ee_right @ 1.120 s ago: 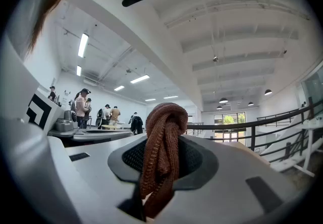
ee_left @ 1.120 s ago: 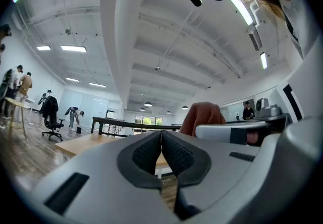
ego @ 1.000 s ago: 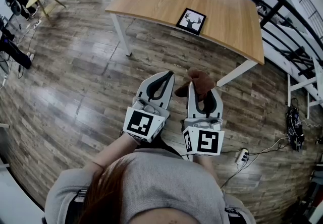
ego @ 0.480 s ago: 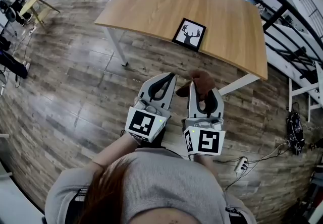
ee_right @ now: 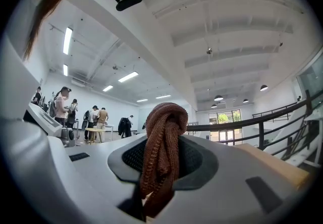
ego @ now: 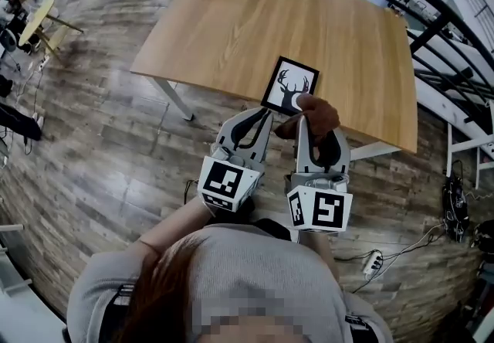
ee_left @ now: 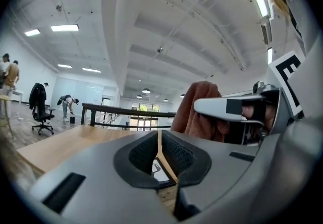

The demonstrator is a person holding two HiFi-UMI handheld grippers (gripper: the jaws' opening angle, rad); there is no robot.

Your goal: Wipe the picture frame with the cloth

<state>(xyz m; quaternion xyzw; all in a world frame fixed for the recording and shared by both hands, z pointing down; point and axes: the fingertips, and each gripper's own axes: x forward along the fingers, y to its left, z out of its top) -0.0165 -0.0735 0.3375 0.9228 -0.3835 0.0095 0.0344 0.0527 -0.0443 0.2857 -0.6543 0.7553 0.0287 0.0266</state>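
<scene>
Gripping the brown cloth (ego: 318, 111) between your right gripper's (ego: 309, 129) closed jaws, you are holding your left gripper (ego: 260, 114) closed and empty beside it. The picture frame (ego: 289, 85) is lying on the table (ego: 231, 17) just ahead of both tips, unwiped; all wiping is waiting.

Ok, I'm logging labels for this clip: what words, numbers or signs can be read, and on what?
No readable words or numbers anywhere.
Left gripper and right gripper: black-and-white square marker patterns only, no letters.
Picture frame: a deer silhouette, no lettering.
</scene>
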